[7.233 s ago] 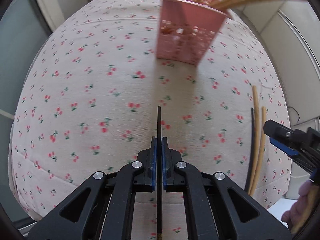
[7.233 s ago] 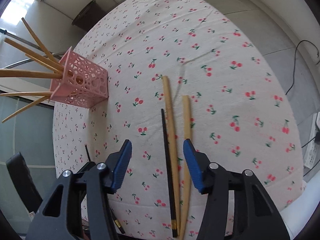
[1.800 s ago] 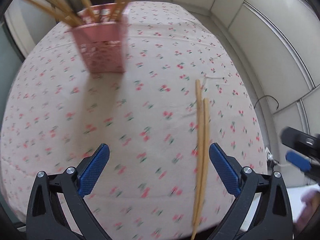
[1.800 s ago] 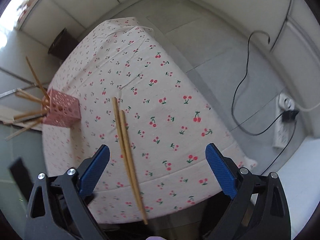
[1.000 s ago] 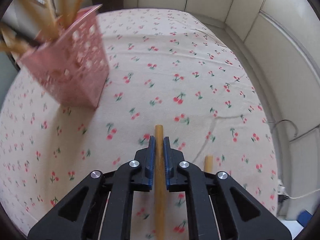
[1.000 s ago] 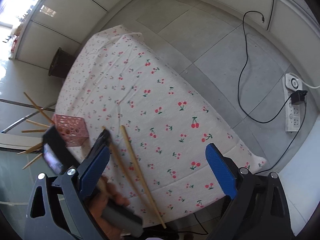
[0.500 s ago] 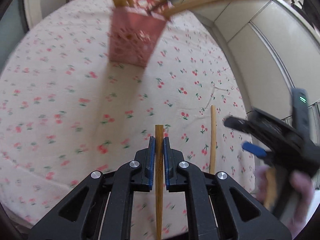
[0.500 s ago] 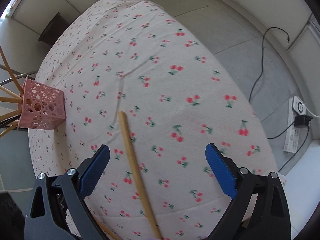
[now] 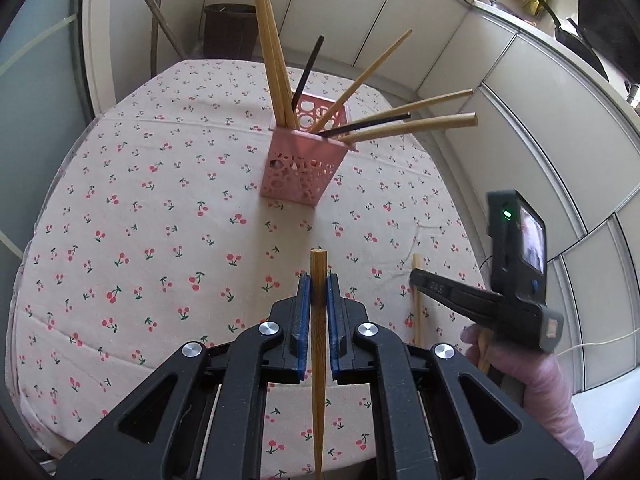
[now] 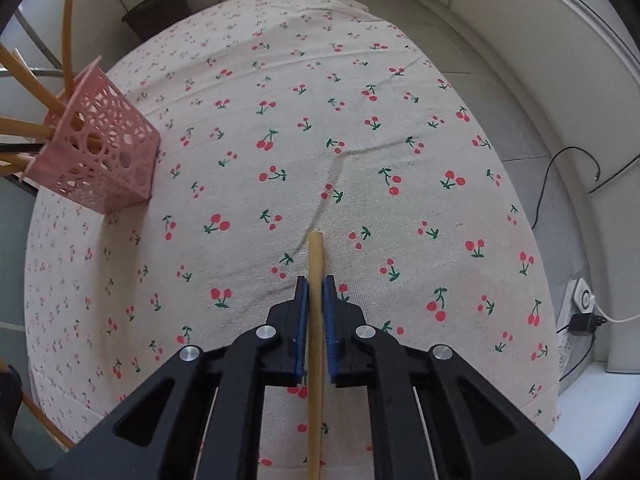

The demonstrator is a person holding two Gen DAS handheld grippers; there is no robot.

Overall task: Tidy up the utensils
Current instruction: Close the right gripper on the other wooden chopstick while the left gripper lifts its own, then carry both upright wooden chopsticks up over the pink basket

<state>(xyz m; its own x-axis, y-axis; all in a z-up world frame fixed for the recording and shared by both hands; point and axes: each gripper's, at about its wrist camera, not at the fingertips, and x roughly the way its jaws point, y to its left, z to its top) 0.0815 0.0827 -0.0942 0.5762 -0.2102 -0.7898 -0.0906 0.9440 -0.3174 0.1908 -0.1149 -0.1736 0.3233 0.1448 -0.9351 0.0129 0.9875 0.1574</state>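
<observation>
Both chopsticks that lay side by side on the cloth a moment ago are now being picked up, one by each gripper; the left gripper (image 9: 318, 292) has gone up and its blue fingers (image 9: 304, 308) are closed tight on a brown chopstick (image 9: 319, 360), which pokes out a little past the tips and runs back toward the camera; this stick is off the cloth now; the right gripper (image 10: 316, 296), which was wide open just before, has snapped closed on the other, paler chopstick (image 10: 315, 360); that stick sits straight between its fingers (image 10: 303, 312), but I cannot tell if it is off the cloth yet; in the left view the right gripper (image 9: 424, 280) shows at the right side, held by a hand (image 9: 532, 376) in a pink sleeve, with the pale stick (image 9: 417, 304) under its tip; the pink basket (image 9: 304, 168) stands far away in the middle of the table, and in the right view it (image 10: 100, 160) is at the far left; it already holds many wooden sticks (image 9: 276, 60) and two black sticks (image 9: 306, 72) that lean out in all ways; the cherry cloth (image 10: 360, 140) covers the whole table; a dark bin (image 9: 230, 30) stands on the floor past the far end.
</observation>
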